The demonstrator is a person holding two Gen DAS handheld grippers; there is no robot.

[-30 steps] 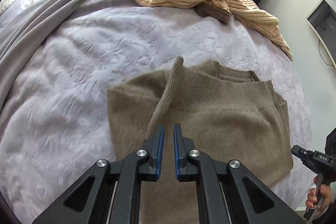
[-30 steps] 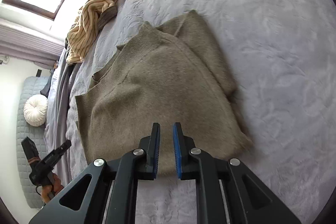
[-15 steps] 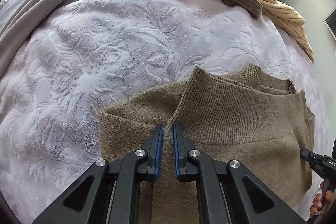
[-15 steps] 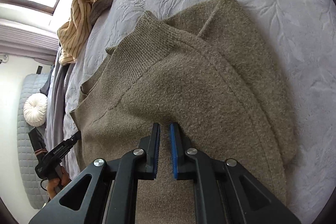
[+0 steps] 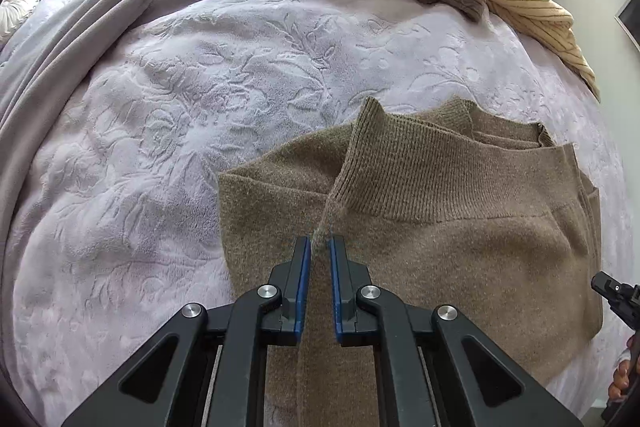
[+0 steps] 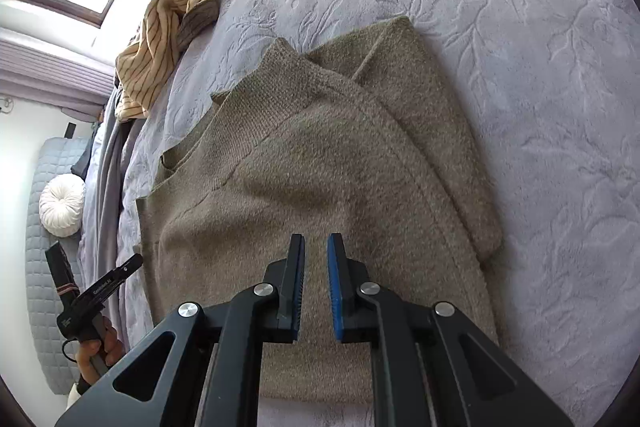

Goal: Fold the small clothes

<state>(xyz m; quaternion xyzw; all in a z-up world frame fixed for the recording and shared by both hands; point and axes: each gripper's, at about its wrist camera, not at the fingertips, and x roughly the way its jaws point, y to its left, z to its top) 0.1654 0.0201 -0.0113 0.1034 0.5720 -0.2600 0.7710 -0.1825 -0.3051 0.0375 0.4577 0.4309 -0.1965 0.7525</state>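
My left camera is looking close down over the brown sweater (image 5: 460, 227) toward twelve o'clock; my right one is sharing that sweater (image 6: 320, 167), facing eleven.

A brown knitted sweater (image 5: 460, 227) lies partly folded on the lilac bed (image 5: 200, 99), its ribbed hem turned over the top and one folded edge standing up as a ridge. It sits flat, layers stacked.

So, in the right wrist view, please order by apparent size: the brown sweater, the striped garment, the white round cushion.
1. brown sweater, largest by far.
2. striped garment, though it lies farther away and is partly cut off.
3. white round cushion, smallest, also far from the camera.
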